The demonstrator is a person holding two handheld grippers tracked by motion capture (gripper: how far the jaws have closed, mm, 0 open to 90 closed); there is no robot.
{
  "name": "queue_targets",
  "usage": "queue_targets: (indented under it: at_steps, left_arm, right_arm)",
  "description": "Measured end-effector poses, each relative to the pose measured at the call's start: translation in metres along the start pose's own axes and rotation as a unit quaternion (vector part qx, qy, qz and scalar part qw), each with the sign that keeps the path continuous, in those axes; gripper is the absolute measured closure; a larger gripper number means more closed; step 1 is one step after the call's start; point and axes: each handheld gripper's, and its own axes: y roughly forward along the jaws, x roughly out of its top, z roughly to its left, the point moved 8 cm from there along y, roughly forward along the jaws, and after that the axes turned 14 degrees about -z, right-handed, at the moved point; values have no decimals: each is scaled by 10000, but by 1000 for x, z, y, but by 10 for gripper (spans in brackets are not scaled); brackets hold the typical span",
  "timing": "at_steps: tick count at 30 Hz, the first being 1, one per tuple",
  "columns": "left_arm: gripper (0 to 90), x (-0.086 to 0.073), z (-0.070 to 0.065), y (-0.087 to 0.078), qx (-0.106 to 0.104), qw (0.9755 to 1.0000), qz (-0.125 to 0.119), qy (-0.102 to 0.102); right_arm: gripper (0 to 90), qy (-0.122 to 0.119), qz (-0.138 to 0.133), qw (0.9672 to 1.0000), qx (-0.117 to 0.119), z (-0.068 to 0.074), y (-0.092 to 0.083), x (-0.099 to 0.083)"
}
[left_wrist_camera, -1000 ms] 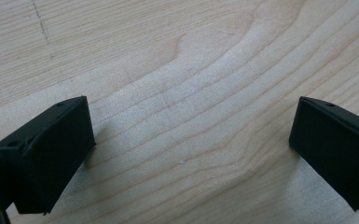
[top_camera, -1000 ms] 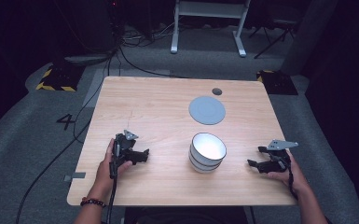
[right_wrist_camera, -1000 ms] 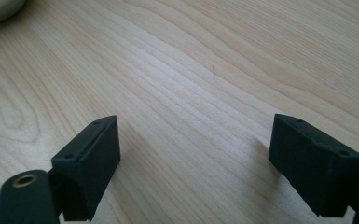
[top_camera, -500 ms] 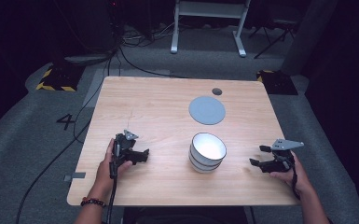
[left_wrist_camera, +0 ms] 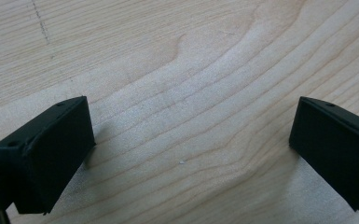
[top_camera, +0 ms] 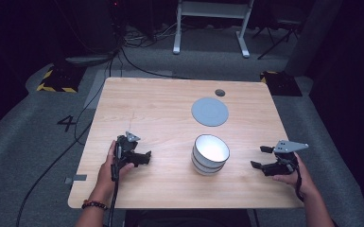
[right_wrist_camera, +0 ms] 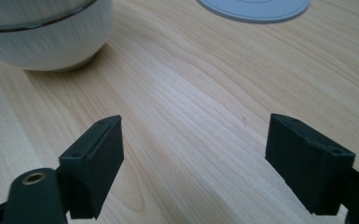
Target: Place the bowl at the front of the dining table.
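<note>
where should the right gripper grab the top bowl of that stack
Probably by the rim of the top bowl on its right side, nearest the open right gripper. The bowls sit nested and upright, so the round wall is too wide; one jaw inside and one outside the thin lip suits better.

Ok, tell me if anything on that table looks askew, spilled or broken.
Nothing stands out. The stacked white bowls sit upright, the grey disc lies flat behind them, and both the left gripper and right gripper are open and empty.

Brightly lit tabletop [top_camera: 160, 109] from above, dark and murky surroundings. Soft, slightly grainy from the high view. Short soft shadows under the bowls [top_camera: 210, 154]. Blurred close-range jaws in both gripper views; sharp wood grain.
</note>
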Motion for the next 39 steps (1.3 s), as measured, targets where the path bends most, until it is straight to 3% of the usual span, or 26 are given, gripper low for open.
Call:
queue_targets:
  at_steps: [39]
  left_arm:
    - [0,0,0,0,0,10000,0,1]
  right_arm:
    - [196,-484,-131,9963,700,53,16,45]
